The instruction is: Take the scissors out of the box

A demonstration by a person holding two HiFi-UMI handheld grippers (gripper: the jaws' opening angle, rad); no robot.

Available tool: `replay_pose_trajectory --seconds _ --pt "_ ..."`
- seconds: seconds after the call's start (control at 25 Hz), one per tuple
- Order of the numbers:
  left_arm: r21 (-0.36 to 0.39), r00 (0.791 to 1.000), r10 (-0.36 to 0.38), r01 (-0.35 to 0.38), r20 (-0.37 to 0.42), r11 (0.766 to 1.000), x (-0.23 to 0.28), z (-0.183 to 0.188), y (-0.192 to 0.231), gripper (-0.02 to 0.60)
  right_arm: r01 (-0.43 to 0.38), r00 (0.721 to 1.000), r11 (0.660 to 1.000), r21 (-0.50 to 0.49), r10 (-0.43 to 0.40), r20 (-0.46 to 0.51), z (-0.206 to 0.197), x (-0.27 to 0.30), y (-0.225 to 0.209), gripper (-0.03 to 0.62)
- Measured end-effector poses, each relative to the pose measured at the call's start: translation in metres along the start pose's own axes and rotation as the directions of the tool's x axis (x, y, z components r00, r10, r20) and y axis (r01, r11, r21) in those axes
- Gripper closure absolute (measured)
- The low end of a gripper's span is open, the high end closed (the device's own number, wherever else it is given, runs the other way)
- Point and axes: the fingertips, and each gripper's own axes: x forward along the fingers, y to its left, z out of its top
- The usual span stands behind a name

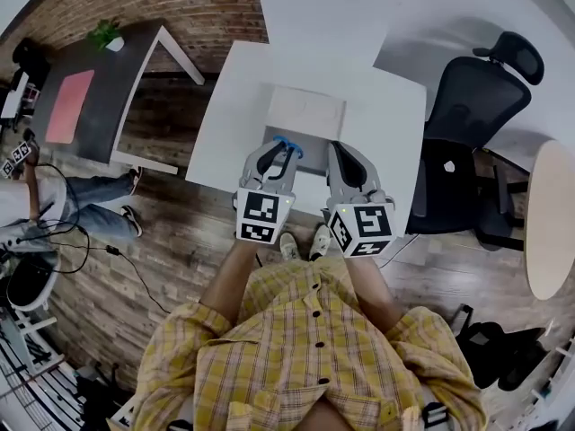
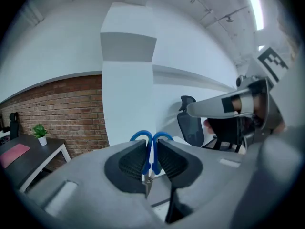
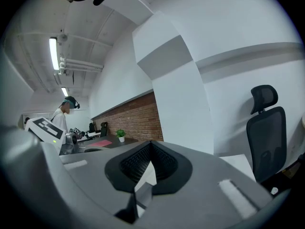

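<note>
Left tool (image 2: pixel 151 151) pinches scissors (image 2: pixel 140 134), handles forward along jaws; right tool (image 3: pixel 150 149) pressed together

A floor of wood planks (image 1: pixel 180 250) is seen beneath a white worktop (image 1: pixel 225 106). A brick wall (image 2: pixel 52 104) is set behind a dark desk (image 1: pixel 117 79), on which a pink mat (image 1: pixel 70 106) and a small potted plant (image 1: pixel 106 34) are placed. A black office chair (image 1: pixel 467 142) is stood just beside the worktop, with a round pale table (image 1: pixel 550 223) further right. A white pillar (image 2: pixel 127 94) is set against the white wall, and strip lights (image 3: pixel 53 54) are mounted on the ceiling
</note>
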Motion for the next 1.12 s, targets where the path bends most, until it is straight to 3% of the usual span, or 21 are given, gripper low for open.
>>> replay_pose_trajectory --seconds 0.48,0.76,1.12 --pt "-0.046 0.992 0.066 -0.062 0.103 0.997 -0.035 0.042 0.006 0.503 -0.014 0.999 0.999 -0.029 0.015 0.048 0.019 -0.004 0.018 0.585" --pt "-0.053 0.980 0.102 -0.094 0.172 0.994 -0.052 0.066 -0.001 0.503 -0.018 0.998 0.999 -0.049 0.021 0.067 0.027 -0.013 0.027 0.588" --pt "-0.120 0.959 0.165 -0.140 0.231 0.983 -0.069 0.083 0.005 0.503 -0.012 0.995 0.998 -0.054 0.018 0.095 0.039 -0.024 0.029 0.588"
